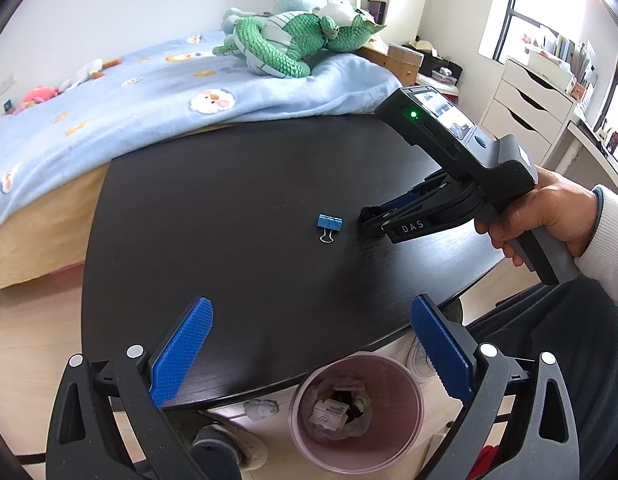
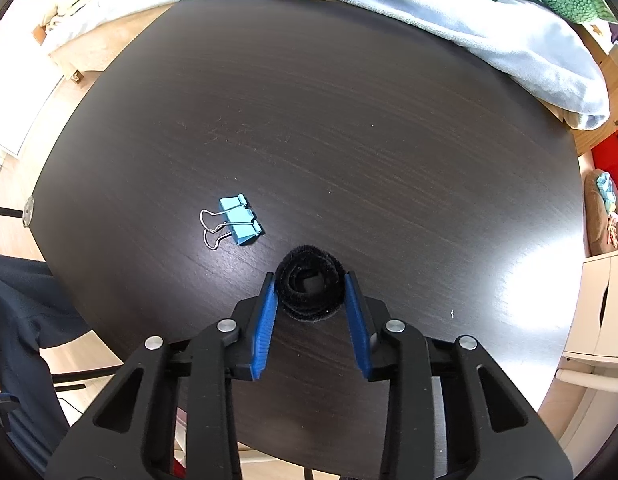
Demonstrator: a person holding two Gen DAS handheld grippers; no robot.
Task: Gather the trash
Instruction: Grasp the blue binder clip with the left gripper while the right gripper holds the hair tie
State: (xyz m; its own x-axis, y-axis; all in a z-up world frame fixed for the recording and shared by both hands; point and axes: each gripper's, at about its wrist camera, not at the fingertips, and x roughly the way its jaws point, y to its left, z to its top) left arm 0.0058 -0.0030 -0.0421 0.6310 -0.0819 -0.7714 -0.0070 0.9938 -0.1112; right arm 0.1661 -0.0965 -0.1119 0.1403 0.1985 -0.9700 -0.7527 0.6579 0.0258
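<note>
A black fuzzy coil of strap (image 2: 311,282) lies on the dark table (image 2: 349,120). My right gripper (image 2: 311,280) is shut on the coil, one blue pad on each side. In the left wrist view the right gripper (image 1: 369,222) rests low on the table with the coil at its tip. A blue binder clip (image 2: 239,224) lies just left of it, also seen in the left wrist view (image 1: 329,224). My left gripper (image 1: 309,320) is open and empty above the table's near edge. A pink trash bin (image 1: 355,408) with paper scraps stands on the floor below it.
A bed with a light blue blanket (image 1: 149,92) and a green plush toy (image 1: 293,40) borders the table's far side. White drawers (image 1: 529,108) stand at the right. Shoes (image 1: 245,448) lie on the floor by the bin.
</note>
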